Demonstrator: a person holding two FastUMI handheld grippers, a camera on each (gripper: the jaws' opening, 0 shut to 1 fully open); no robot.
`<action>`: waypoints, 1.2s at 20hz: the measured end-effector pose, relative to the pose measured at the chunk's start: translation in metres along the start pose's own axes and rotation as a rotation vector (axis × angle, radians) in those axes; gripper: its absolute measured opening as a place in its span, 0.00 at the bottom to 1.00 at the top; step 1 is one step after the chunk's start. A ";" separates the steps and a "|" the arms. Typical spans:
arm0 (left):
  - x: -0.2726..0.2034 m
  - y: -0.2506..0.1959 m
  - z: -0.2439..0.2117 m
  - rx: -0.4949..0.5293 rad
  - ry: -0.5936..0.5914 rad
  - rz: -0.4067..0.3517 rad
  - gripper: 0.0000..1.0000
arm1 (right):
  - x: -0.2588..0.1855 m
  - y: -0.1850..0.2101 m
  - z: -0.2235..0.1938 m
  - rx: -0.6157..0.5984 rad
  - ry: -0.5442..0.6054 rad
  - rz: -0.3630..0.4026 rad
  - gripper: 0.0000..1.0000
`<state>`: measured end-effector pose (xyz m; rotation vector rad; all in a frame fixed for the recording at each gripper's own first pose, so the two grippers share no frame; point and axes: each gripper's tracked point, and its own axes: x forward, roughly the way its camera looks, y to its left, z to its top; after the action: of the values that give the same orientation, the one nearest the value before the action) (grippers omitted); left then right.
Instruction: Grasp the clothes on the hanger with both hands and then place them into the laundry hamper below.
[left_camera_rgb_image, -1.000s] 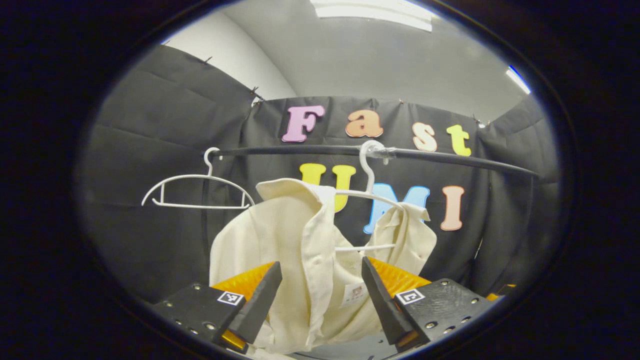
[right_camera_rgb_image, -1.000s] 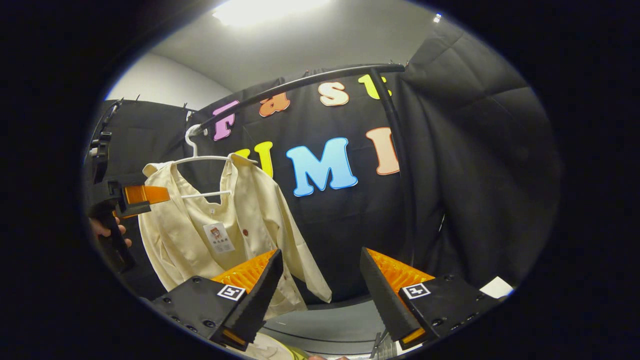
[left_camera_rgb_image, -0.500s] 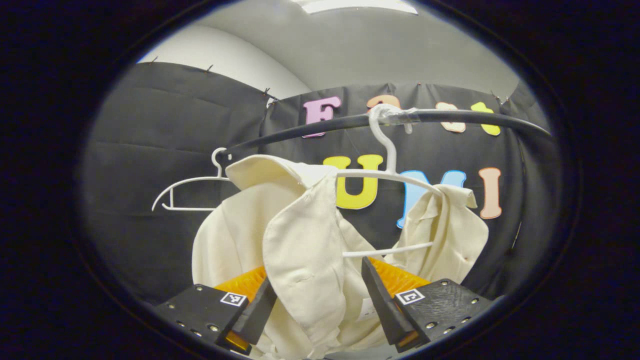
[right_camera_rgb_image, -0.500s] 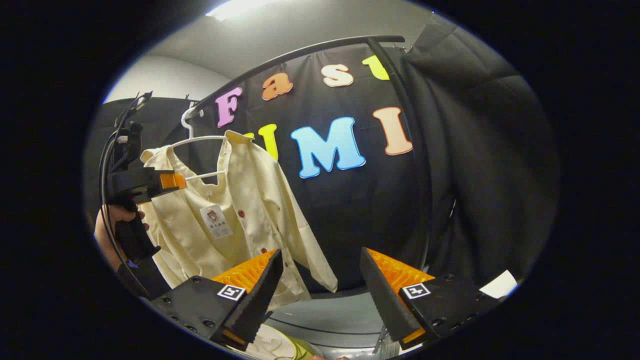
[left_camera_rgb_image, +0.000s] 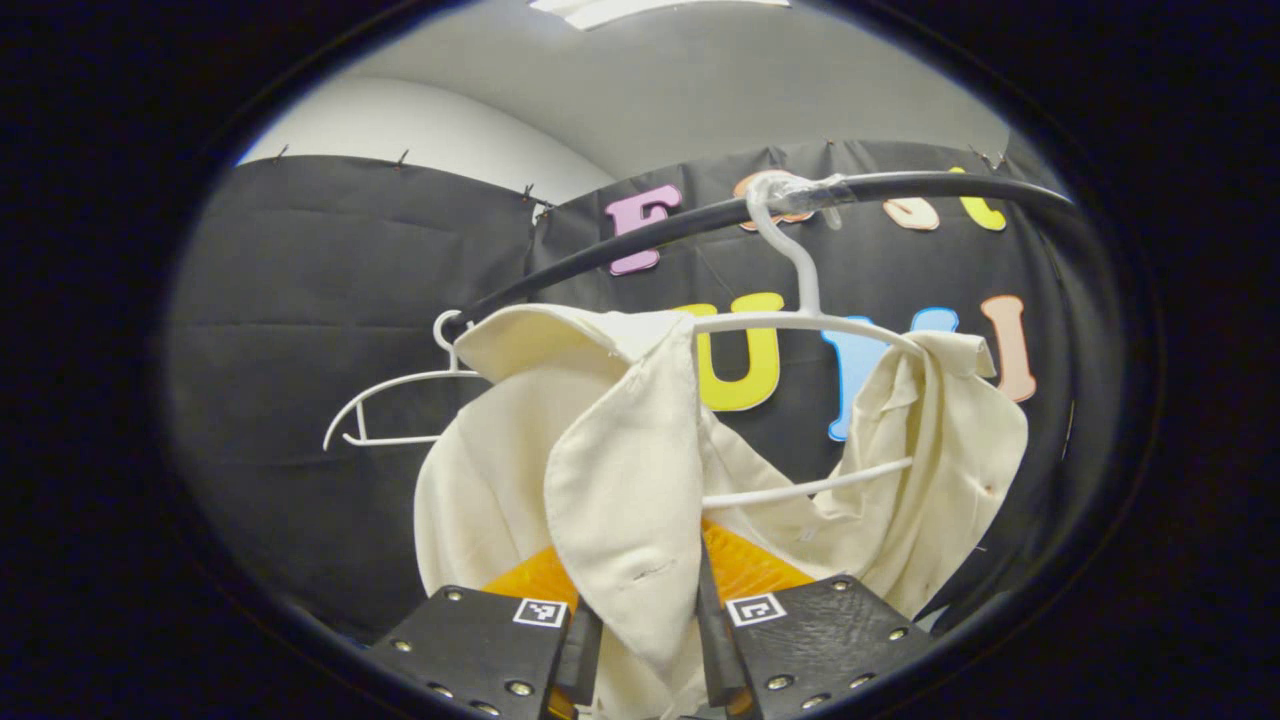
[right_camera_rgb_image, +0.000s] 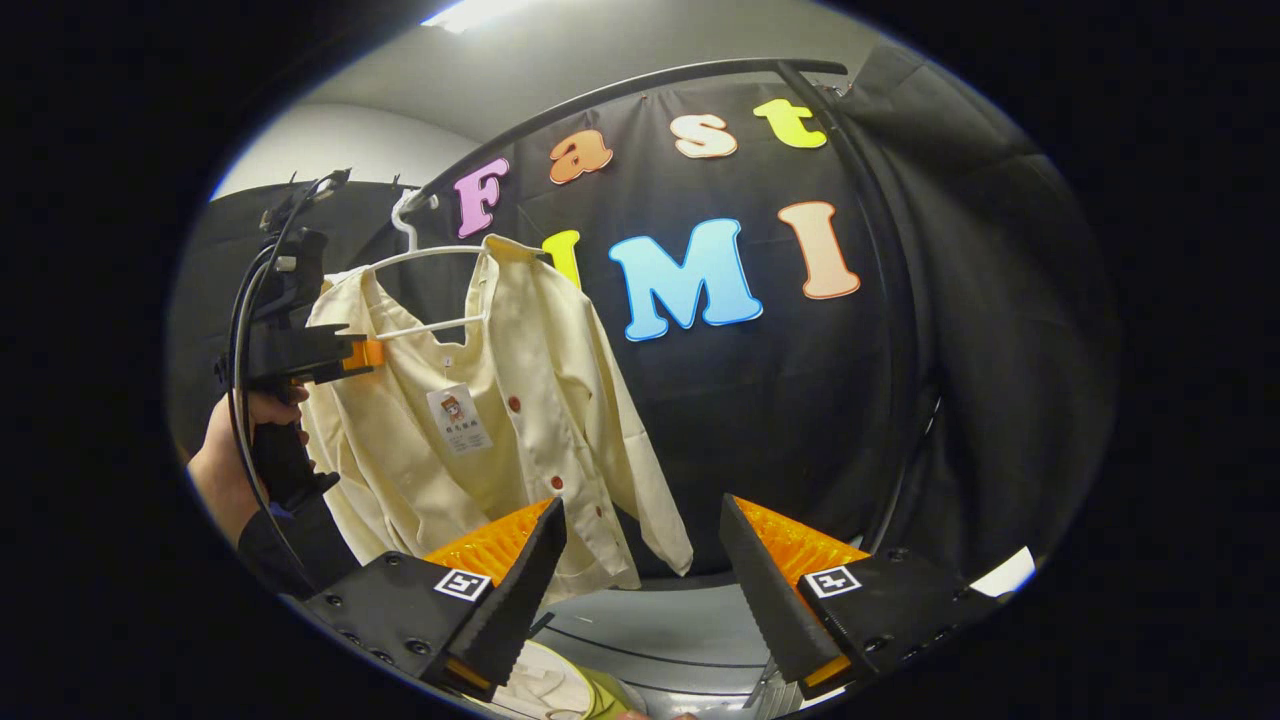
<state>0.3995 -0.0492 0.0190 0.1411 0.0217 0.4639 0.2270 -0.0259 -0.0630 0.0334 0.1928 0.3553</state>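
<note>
One cream shirt (left_camera_rgb_image: 620, 470) hangs on one of two white hangers (left_camera_rgb_image: 800, 325) on one rail (left_camera_rgb_image: 620, 245). The left gripper (left_camera_rgb_image: 640, 640) is clamped on its front panel at 6 o'clock. The right gripper (right_camera_rgb_image: 640, 590) is spread, grasping nothing; the shirt sits at 10 o'clock.

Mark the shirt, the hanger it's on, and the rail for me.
shirt (left_camera_rgb_image: 620, 470), left gripper view, on the front panel between the fingers.
hanger (left_camera_rgb_image: 800, 490), left gripper view, on its lower bar.
rail (right_camera_rgb_image: 620, 95), right gripper view, on the curved top bar.
</note>
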 end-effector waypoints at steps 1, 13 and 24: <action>0.000 0.003 -0.001 -0.003 -0.007 0.000 0.43 | 0.004 0.002 0.001 0.002 0.001 0.004 0.98; -0.028 0.008 0.029 -0.101 -0.062 -0.162 0.04 | 0.084 0.092 0.102 0.065 -0.181 0.209 0.98; -0.038 0.022 0.058 -0.107 -0.118 -0.138 0.03 | 0.159 0.129 0.117 -0.111 -0.264 0.178 0.98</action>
<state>0.3586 -0.0541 0.0795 0.0613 -0.1086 0.3178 0.3521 0.1505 0.0316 -0.0127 -0.0922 0.5341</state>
